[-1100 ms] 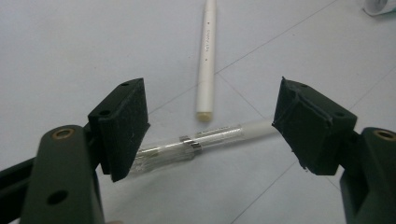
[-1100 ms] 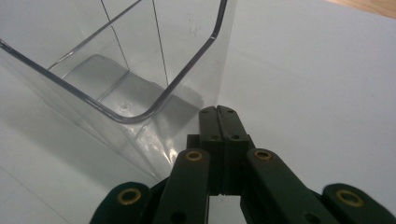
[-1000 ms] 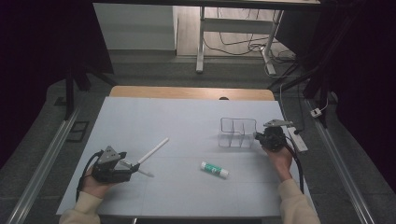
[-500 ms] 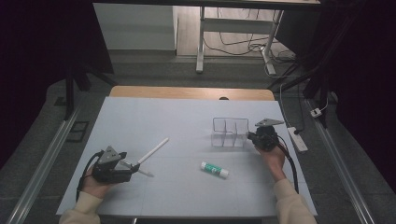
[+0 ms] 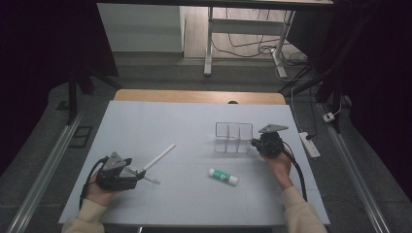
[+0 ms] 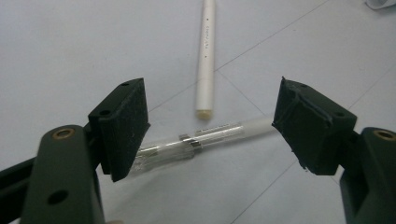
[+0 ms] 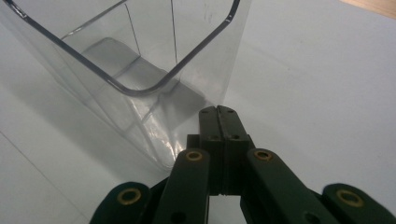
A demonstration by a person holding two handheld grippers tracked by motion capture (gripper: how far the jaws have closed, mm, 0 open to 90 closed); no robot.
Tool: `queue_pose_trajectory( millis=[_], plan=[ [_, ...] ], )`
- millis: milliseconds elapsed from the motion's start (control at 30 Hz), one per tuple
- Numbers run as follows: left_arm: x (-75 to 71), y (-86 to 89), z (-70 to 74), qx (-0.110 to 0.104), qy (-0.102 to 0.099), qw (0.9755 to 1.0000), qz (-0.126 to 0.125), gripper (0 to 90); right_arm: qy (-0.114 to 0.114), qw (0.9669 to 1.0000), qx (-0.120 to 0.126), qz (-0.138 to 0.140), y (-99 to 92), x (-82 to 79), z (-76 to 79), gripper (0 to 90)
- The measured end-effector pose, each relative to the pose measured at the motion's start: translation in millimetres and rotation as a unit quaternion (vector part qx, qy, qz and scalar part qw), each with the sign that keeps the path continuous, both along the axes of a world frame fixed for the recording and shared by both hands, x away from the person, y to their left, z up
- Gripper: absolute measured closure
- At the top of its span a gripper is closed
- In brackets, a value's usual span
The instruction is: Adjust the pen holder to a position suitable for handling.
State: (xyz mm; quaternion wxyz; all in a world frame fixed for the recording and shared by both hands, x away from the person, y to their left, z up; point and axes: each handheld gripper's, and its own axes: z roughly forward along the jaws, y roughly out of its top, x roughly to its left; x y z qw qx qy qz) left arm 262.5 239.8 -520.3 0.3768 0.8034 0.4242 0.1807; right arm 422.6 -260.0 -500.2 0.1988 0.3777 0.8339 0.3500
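While clear organizer (image 5: 234,138) stands empty, nothing sorted yet: left gripper (image 6: 210,126) spread around clear pen (image 6: 201,140); right gripper (image 7: 218,116) pressed together against organizer; white pen (image 5: 159,157), glue stick (image 5: 223,176) loose on table (image 5: 194,204).

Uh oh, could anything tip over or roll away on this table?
Maybe. The right gripper is shut, with its tips right against the wall of the empty clear box; a harder push might slide or tip it. The left gripper is open around a clear pen lying flat; closing off-centre could make it roll. The glue stick lies loose and could roll if bumped.
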Motion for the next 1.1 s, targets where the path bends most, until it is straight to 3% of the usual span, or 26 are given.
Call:
queue_pose_trajectory(
  millis=[1100],
  plan=[
    [0.3, -0.9, -0.7, 0.004, 0.001, 1.0, -0.001, 26.4, -0.006, 0.9993, -0.004, 0.037, 41.1, -2.3, -1.9, 89.2]
  ],
)
